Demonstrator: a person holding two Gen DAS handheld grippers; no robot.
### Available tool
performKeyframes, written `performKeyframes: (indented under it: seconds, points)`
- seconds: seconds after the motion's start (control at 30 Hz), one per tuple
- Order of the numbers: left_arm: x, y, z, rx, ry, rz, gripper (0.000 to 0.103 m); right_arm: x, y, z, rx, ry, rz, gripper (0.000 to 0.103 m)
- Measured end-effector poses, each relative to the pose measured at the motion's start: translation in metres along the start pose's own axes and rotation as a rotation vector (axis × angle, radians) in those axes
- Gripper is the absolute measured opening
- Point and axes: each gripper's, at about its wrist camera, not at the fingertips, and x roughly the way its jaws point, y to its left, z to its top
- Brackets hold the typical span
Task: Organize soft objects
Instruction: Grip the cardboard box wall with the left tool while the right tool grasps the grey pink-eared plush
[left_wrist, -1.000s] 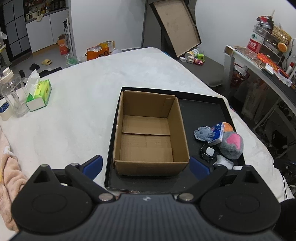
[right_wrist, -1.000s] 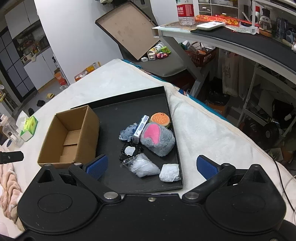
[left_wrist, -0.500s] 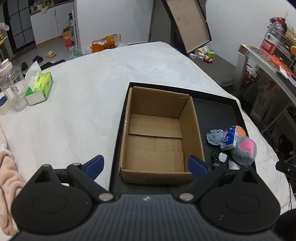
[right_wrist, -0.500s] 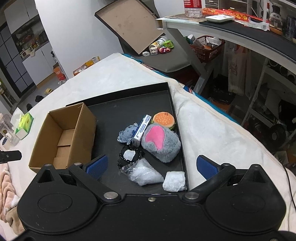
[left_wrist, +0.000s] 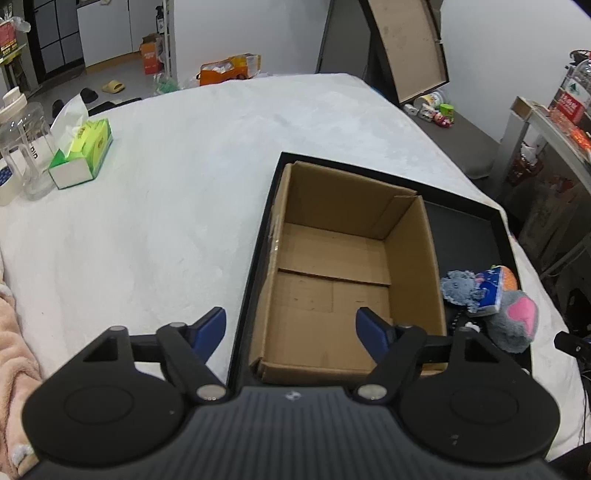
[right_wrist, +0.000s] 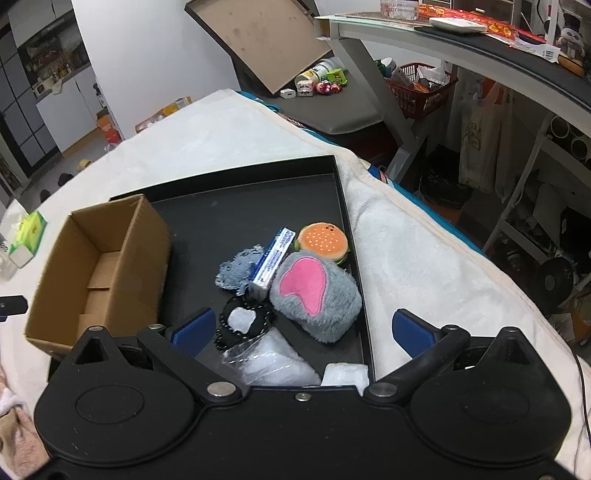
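An empty cardboard box (left_wrist: 351, 266) stands in the left half of a black tray (left_wrist: 465, 225). My left gripper (left_wrist: 291, 328) hovers over the box's near left corner. Its jaws are closing, one finger outside the tray and one above the box floor, and the pads touch nothing. Right of the box lie a grey plush with a pink patch (right_wrist: 325, 306), a burger plush (right_wrist: 321, 242), a blue-and-white packet (right_wrist: 273, 262), a blue-grey rag (right_wrist: 236, 271), a black ring (right_wrist: 240, 321) and a clear bag (right_wrist: 269, 363). My right gripper (right_wrist: 301, 328) is open above the grey plush and the ring.
A white cloth (left_wrist: 166, 221) covers the table. A green tissue box (left_wrist: 83, 153) and a clear jar (left_wrist: 26, 155) stand at its far left. A pink towel (left_wrist: 14, 350) lies near left. The table drops off just right of the tray (right_wrist: 365, 295), toward shelves.
Both grippers have come down and forward toward the tray. The left jaws have narrowed and shifted left of the box. The right jaws stay wide, now over the soft things.
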Motion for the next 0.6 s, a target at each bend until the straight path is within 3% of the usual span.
performKeyframes:
  seconds: [0.3, 0.6]
  points:
    - [0.028, 0.017, -0.005, -0.045, 0.029, -0.008, 0.067, 0.033, 0.001, 0.007, -0.049, 0.027, -0.069, 0.102]
    - [0.05, 0.025, -0.012, -0.068, 0.047, -0.022, 0.052, 0.065, 0.007, 0.009, -0.115, 0.025, -0.13, 0.102]
